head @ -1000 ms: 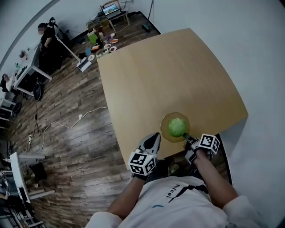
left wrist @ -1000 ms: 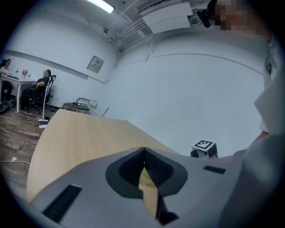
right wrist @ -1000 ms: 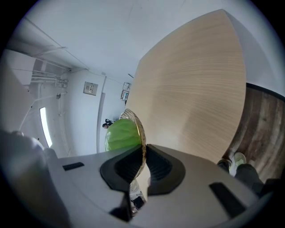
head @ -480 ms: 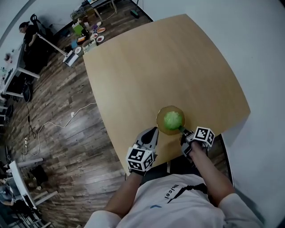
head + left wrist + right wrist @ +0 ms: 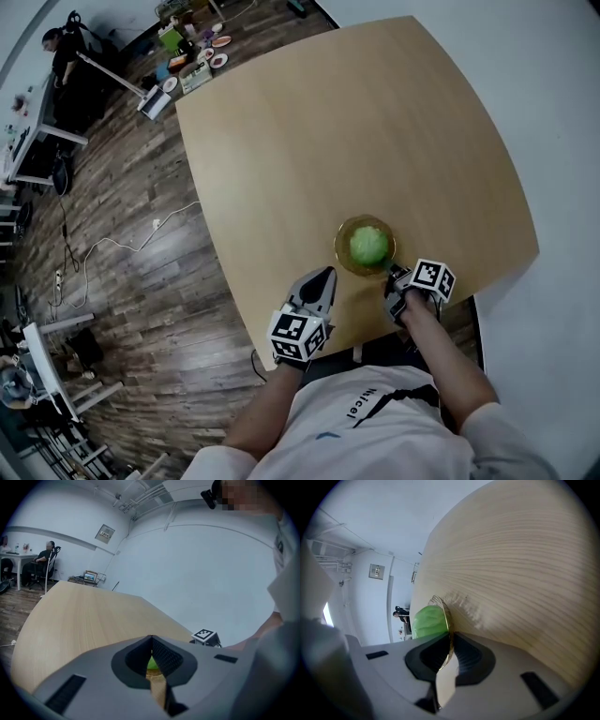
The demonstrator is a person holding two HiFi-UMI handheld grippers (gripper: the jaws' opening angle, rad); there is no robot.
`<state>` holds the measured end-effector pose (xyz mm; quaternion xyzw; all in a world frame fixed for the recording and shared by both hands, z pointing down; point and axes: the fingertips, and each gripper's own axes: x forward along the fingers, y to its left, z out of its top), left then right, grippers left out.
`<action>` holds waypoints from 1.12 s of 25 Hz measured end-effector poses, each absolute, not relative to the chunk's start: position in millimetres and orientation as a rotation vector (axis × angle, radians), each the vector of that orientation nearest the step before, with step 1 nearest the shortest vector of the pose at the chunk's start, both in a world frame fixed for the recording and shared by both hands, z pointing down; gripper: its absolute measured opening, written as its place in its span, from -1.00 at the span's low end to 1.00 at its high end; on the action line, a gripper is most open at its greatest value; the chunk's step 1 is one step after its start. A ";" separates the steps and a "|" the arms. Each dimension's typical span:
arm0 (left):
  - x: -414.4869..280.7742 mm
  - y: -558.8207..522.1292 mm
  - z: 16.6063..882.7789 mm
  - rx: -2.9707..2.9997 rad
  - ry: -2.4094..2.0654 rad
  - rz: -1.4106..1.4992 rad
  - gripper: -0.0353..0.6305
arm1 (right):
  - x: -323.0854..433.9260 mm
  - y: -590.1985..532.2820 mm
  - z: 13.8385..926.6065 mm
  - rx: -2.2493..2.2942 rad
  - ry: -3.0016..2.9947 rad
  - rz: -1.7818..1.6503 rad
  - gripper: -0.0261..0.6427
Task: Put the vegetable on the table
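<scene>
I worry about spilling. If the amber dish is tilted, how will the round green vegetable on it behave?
The round green vegetable would probably roll: it looks ball-shaped and lies loose in the shallow amber see-through dish. The right gripper clamps only the dish's rim, so the dish might tip under its weight.

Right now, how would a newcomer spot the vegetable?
On the wooden table, find the amber dish at its near edge, its rim clamped by the right gripper. The vegetable is the round green ball in it, the only green thing there.
</scene>
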<state>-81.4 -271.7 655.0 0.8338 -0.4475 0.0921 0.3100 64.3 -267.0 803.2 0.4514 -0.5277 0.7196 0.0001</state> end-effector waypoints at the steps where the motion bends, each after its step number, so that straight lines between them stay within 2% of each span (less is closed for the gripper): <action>1: -80.5 -272.4 655.9 2.198 -1.185 0.243 -0.86 | 64.7 -269.6 803.7 1.416 -1.660 2.262 -0.81; 17: -78.0 -285.6 671.6 2.151 -1.186 0.225 -0.86 | 65.2 -307.0 823.4 1.474 -1.697 2.210 -0.81; 22: -77.8 -288.6 666.9 2.152 -1.171 0.227 -0.86 | 73.8 -312.2 818.2 1.498 -1.718 2.160 -0.71; 28: -72.3 -278.1 661.9 2.169 -1.123 0.243 -0.86 | 92.8 -291.0 805.7 1.566 -1.741 1.921 -0.72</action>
